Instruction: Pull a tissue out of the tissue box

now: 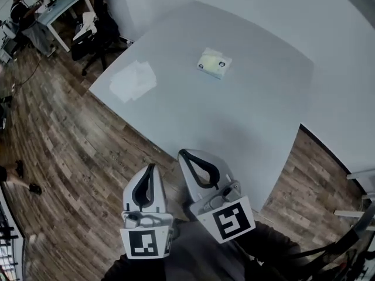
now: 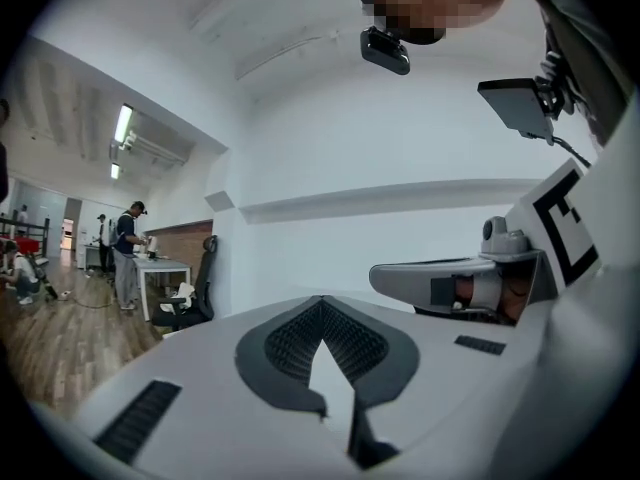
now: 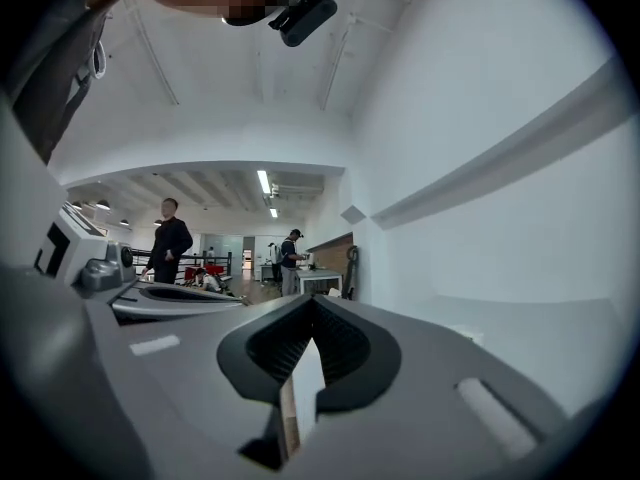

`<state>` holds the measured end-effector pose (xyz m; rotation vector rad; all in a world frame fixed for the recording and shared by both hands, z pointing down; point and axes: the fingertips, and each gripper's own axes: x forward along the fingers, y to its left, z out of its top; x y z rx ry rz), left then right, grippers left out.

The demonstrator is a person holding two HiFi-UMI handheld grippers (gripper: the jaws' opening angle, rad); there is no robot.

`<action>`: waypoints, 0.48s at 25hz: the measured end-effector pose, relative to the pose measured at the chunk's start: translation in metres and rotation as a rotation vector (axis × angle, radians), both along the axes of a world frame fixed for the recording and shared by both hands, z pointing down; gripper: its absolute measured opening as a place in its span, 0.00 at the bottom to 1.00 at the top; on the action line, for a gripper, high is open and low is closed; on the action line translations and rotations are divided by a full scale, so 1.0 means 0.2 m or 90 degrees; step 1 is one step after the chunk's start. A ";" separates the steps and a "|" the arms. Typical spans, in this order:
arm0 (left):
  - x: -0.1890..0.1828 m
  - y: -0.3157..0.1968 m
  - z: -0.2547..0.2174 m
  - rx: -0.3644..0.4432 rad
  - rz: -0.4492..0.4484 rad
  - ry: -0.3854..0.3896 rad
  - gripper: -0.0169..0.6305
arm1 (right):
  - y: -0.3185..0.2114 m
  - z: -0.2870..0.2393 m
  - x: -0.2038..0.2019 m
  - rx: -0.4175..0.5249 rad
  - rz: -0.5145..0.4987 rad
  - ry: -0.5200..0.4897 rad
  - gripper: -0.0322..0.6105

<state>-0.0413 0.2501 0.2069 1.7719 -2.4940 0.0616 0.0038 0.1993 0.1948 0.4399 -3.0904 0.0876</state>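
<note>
Currently, left gripper (image 1: 150,168): jaws pressed together, nothing between them; lower centre of the head view, short of the white table (image 1: 246,116).
Right gripper (image 1: 184,155): jaws clenched tip to tip, empty; just beside the left gripper, at the table's near edge.
Tissue box (image 1: 214,62): flat on the table, upper centre, well apart from both grippers.
Loose white sheets (image 1: 133,81): near the table's left corner, apart from the box.

The white desk (image 1: 234,127) carries 1 tissue box (image 1: 214,62) and, well apart near its left corner, loose white tissues (image 1: 133,81).
</note>
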 end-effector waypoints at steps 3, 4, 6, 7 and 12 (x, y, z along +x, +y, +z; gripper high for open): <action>-0.02 -0.25 -0.02 -0.002 0.052 0.001 0.03 | -0.22 -0.03 -0.01 0.000 0.041 0.002 0.05; -0.02 -0.32 -0.02 -0.010 0.073 0.001 0.03 | -0.29 -0.04 -0.01 0.001 0.055 -0.002 0.05; -0.03 -0.45 -0.04 -0.010 0.100 -0.001 0.03 | -0.41 -0.06 -0.01 0.001 0.080 -0.008 0.05; -0.03 -0.52 -0.06 -0.004 0.109 -0.004 0.03 | -0.46 -0.06 0.00 0.000 0.092 -0.011 0.05; 0.01 -0.80 -0.10 -0.010 0.187 -0.019 0.03 | -0.70 -0.11 0.03 0.008 0.143 -0.024 0.05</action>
